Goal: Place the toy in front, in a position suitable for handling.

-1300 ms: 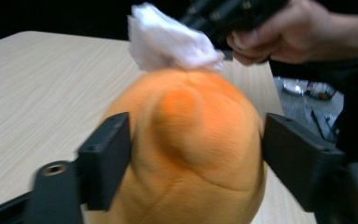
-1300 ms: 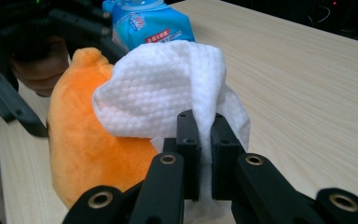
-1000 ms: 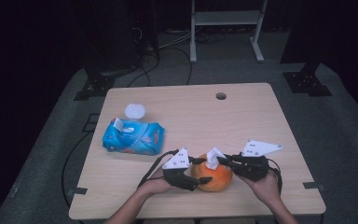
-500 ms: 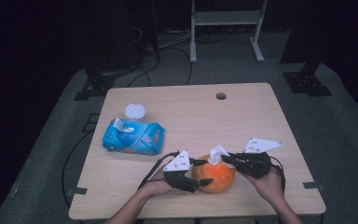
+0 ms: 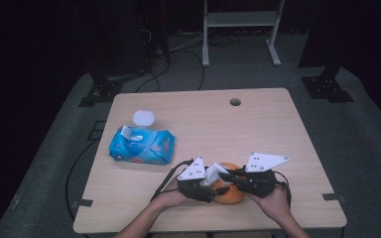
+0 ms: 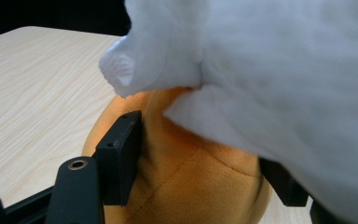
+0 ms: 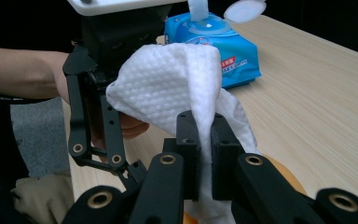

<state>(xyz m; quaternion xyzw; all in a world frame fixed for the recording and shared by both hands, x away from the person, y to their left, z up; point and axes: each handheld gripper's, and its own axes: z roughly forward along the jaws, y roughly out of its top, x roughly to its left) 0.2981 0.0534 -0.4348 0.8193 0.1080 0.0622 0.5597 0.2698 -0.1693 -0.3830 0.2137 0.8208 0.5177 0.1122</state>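
At the near edge of the bench, the left hand-held gripper (image 5: 213,191) clamps an orange plush ball (image 5: 229,191) from its left side, while the right hand-held gripper (image 5: 230,174), jaws pinched tight on a white wet wipe (image 7: 186,88), reaches over the ball; a blue wipes pack (image 5: 141,146), its label unreadable, lies well apart.

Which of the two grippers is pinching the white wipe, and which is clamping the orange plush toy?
The right gripper pinches the white wipe between shut jaws. The left gripper straddles the orange plush toy, jaws pressing its sides.
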